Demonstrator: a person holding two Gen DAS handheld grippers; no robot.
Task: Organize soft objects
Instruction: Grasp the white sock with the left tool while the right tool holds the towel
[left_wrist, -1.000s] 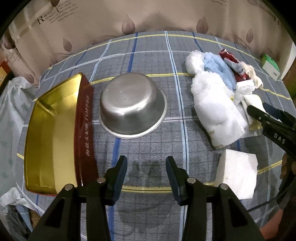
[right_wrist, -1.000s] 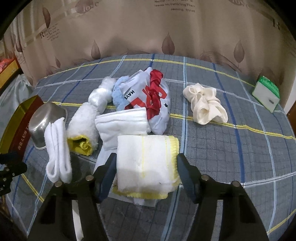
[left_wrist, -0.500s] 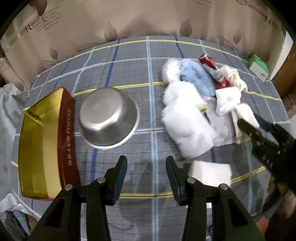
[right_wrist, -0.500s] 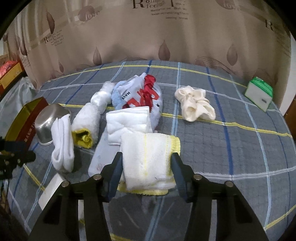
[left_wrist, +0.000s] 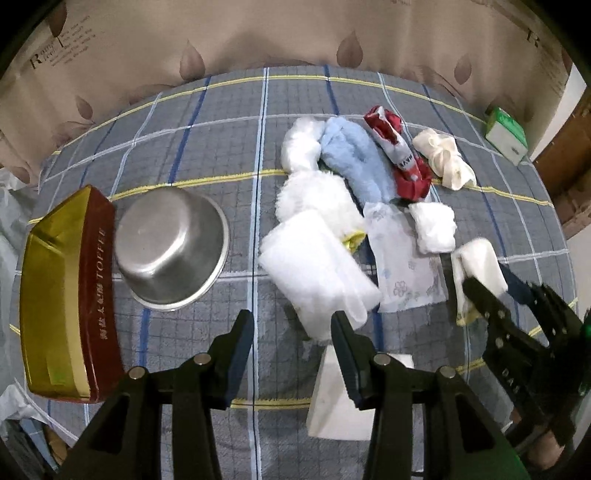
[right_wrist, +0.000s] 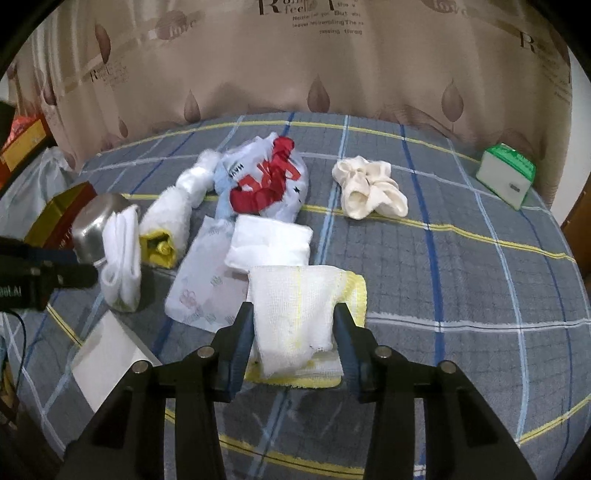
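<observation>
1. The right gripper (right_wrist: 293, 334) points down at a folded white cloth with a yellow edge (right_wrist: 303, 317) lying on the checked bedspread (right_wrist: 461, 280). Its jaws are closing, with the cloth between them and the pads at or just against the cloth's sides; the top layer bunches upward, so a pinch seems to be starting.
2. The left gripper (left_wrist: 291, 345) stands about half open with nothing in it. It hangs over bare bedspread, the near end of a white folded towel (left_wrist: 317, 273) just beyond its fingertips, probably waiting its turn.
3. The soft things lie in a loose heap mid-bed: a fluffy white roll (left_wrist: 314, 195), a pale blue towel (left_wrist: 354, 166), a red and white bag (right_wrist: 266, 184), a small white pad (right_wrist: 269, 243) and a flat printed packet (left_wrist: 402, 266). A cream cloth (right_wrist: 369, 188) sits apart from them.
4. A steel bowl (left_wrist: 170, 251), turned upside down, touches an open gold tin (left_wrist: 55, 291) at the left edge. The tin looks like the likely destination, being the only empty container.
5. A white block (left_wrist: 340, 402) lies partly under the left gripper; what it is cannot be told.
</observation>
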